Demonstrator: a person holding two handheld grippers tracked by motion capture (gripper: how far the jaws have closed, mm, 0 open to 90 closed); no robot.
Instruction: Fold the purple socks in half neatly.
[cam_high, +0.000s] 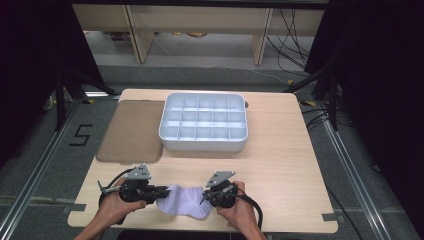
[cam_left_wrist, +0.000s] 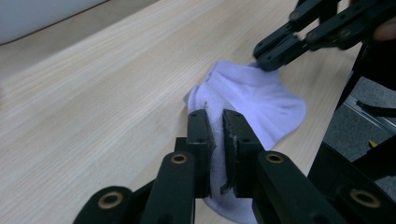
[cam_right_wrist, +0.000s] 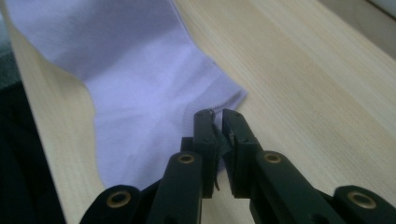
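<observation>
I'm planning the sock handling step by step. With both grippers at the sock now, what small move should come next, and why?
Probably ease the right gripper onto the sock's near edge and pinch it. The left gripper is shut on one end of the pale lilac sock, while the right one's jaws are closed beside the fabric with nothing visibly between them, so only one end is held.
</observation>
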